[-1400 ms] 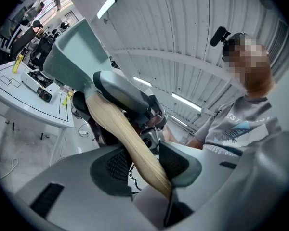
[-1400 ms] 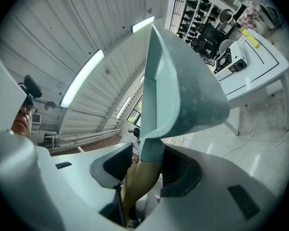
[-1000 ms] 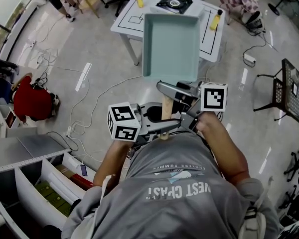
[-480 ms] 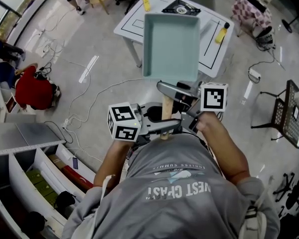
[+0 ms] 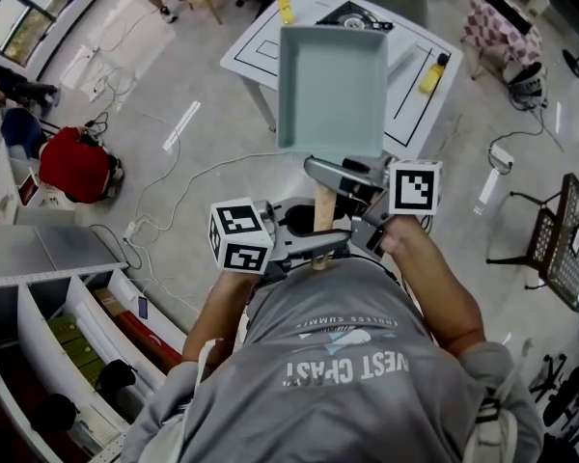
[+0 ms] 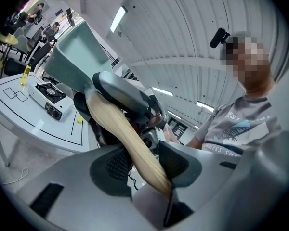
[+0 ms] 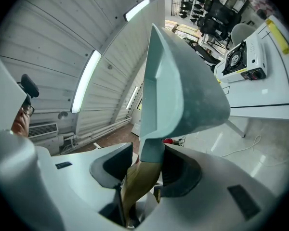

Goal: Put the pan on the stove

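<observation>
The white counter stands ahead of and below both sets of jaws. The pale green rectangular pan is off the counter, carried in the air directly ahead of the jaws with its open side up. In the head view its far edge overlaps the stove, which sits on the counter beyond the pan. The right gripper has its jaws clamped on the wooden handle at the end next to the pan body. The left gripper has its jaws clamped on the same handle at its free end, nearer the person. The handle passes between both pairs of jaws. Two yellow bottles stand on the counter, one to each side of the stove.
</observation>
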The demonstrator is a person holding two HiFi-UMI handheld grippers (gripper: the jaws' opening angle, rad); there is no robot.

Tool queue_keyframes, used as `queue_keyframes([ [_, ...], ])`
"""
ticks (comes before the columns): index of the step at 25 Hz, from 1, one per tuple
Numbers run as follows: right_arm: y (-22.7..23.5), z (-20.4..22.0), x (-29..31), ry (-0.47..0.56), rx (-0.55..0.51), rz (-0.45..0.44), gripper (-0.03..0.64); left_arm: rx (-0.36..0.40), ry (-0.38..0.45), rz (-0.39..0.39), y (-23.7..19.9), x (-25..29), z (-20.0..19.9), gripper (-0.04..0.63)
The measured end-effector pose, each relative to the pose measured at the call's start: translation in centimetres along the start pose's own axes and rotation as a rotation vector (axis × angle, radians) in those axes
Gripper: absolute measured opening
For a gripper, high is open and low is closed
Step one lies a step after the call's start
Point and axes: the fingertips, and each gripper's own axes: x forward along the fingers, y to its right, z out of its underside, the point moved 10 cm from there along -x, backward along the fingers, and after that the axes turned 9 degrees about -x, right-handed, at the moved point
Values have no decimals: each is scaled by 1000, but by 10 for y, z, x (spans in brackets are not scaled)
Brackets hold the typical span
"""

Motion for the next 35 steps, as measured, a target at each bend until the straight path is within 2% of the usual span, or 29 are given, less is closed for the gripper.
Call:
queue_keyframes([
  [6, 28, -29, -35, 17, 13, 2, 173, -11, -18, -3, -17, 45, -22, 155],
  [13, 51, -49, -35, 47, 22, 49, 173, -24, -55, 42, -46, 52, -44, 155],
  [22, 77, -79, -12, 170, 28, 141, 173, -8, -161, 153, -95, 37, -90, 155],
  [26, 83, -96, 8, 184, -1, 177, 173, -1, -178, 189, -112, 22, -112, 155],
  [35, 108, -109, 31, 238, 43, 248, 173, -29, -237, 248, -150, 7, -137, 155],
])
